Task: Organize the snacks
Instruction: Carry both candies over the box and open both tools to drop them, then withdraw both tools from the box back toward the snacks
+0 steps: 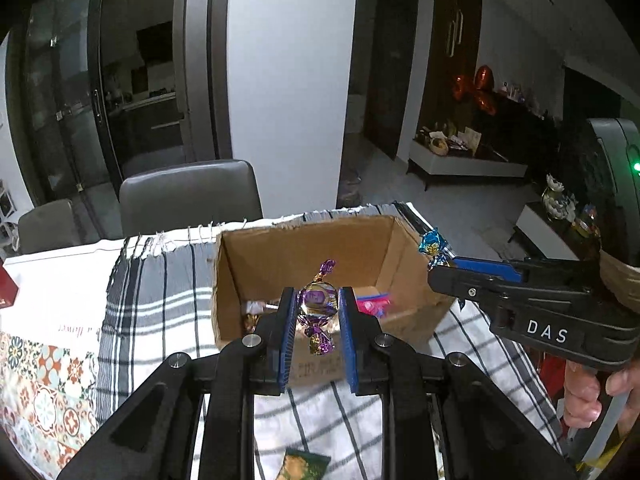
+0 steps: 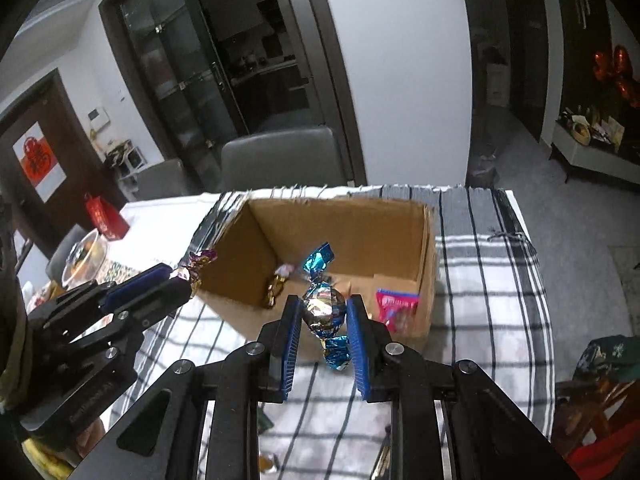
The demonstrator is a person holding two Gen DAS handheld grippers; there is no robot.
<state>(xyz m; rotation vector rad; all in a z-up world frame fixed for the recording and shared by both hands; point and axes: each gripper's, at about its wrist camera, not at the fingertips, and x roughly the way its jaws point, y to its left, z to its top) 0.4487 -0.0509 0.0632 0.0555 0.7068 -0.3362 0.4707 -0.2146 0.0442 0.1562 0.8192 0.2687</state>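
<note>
An open cardboard box [image 1: 304, 246] [image 2: 344, 224] stands on the striped cloth. My left gripper [image 1: 318, 302] is shut on a purple foil candy [image 1: 317, 304] and holds it over the box's near wall. It also shows in the right wrist view [image 2: 182, 276] with the purple candy [image 2: 198, 262] at the box's left corner. My right gripper [image 2: 324, 312] is shut on a blue foil candy [image 2: 324, 308], held over the box's near wall. It shows in the left wrist view [image 1: 438, 262] with the blue candy [image 1: 432, 244] at the box's right corner. Inside the box lie a pink packet [image 2: 396, 306] [image 1: 372, 304] and a gold-wrapped candy [image 2: 276, 286].
A striped cloth [image 2: 488, 280] covers the table. A green packet [image 1: 304, 464] lies on it near me. A red box [image 2: 105, 216] and a glass bowl [image 2: 86, 256] stand at the left. Grey chairs [image 1: 192, 196] stand behind the table.
</note>
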